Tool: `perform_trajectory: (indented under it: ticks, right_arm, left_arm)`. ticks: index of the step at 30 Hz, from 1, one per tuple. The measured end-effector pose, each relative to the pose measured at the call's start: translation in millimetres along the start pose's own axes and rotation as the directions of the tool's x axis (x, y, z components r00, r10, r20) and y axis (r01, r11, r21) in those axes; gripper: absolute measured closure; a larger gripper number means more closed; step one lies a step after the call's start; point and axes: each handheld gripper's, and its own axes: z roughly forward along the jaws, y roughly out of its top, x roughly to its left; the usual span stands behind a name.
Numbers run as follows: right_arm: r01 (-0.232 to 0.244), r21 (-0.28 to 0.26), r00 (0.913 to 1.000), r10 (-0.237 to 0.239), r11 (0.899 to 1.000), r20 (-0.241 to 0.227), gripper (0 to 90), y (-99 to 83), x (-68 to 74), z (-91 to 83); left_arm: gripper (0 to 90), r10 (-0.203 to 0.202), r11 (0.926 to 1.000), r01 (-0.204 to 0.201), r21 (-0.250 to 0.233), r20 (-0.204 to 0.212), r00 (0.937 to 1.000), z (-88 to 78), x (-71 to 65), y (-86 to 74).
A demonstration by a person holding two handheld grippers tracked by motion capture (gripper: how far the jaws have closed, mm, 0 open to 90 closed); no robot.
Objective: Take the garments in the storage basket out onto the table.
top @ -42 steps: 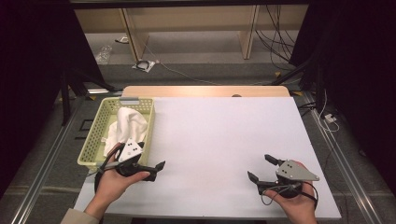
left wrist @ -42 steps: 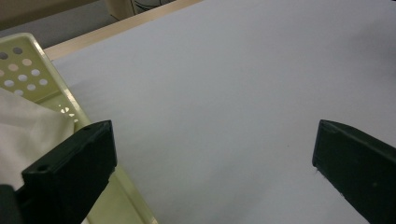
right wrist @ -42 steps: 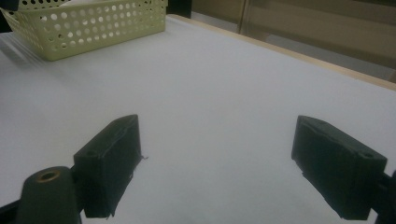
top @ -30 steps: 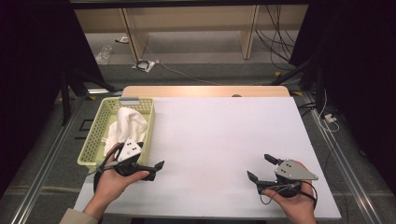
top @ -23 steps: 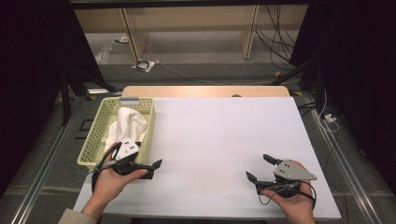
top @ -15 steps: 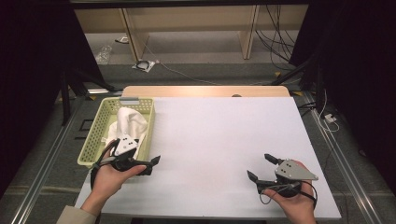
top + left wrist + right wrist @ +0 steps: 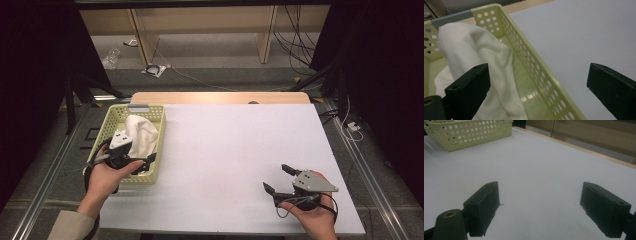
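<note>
- Cloth (image 7: 141, 136): white, bunched up in the basket (image 7: 111, 121), heaped toward the far end and sloping down to the near end; in the left gripper view the cloth (image 7: 474, 62) leans against the far wall and covers much of the floor of the basket (image 7: 529, 65).
- Basket: pale green, perforated walls, standing at the desk's left edge, nearer the far-left corner than the near one; its long sides run along that edge.
- Left gripper (image 7: 142, 162): held by the left hand (image 7: 102, 177) over the near end of the basket, jaws wide apart and holding nothing. In the left gripper view one jaw stands over the cloth inside the basket and the other over the bare desk (image 7: 579, 37), with the basket's right wall between them. Whether the inner jaw touches the cloth cannot be told.
- Right gripper (image 7: 276, 179): held by the right hand (image 7: 312, 217) near the desk's near-right corner, well apart from the basket, jaws wide apart and holding nothing; it sits low over the desk (image 7: 240, 145). In the right gripper view the jaws frame bare white desk (image 7: 544, 170), with the basket (image 7: 469, 131) far off at upper left.
</note>
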Motion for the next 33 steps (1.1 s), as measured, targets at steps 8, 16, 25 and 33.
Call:
perform_trajectory:
  ticks: [8,16,25,33]
  right_arm:
    - [0.005,0.011,1.0000,-0.006,1.000,0.004,16.7,0.1,-0.1,-0.1]
    - [0.001,0.009,1.0000,-0.002,1.000,0.005,16.7,-0.1,-0.3,-0.1]
    - [0.003,0.009,1.0000,-0.003,1.000,-0.001,16.7,-0.7,-0.7,0.8]
    - [0.004,0.012,1.0000,-0.003,1.000,-0.002,16.6,-1.1,-1.1,0.9]
  left_arm:
    - [5.7,-0.036,0.9964,0.041,0.074,-0.068,0.9970,21.5,26.2,14.4]
    - [7.5,-0.126,0.9783,0.145,0.148,-0.132,0.9832,55.5,64.0,20.0]
    - [11.8,-0.178,0.9412,0.228,0.249,-0.208,0.9617,93.9,81.9,8.1]
    - [24.5,-0.205,0.9147,0.268,0.302,-0.224,0.9528,107.2,81.8,-1.4]
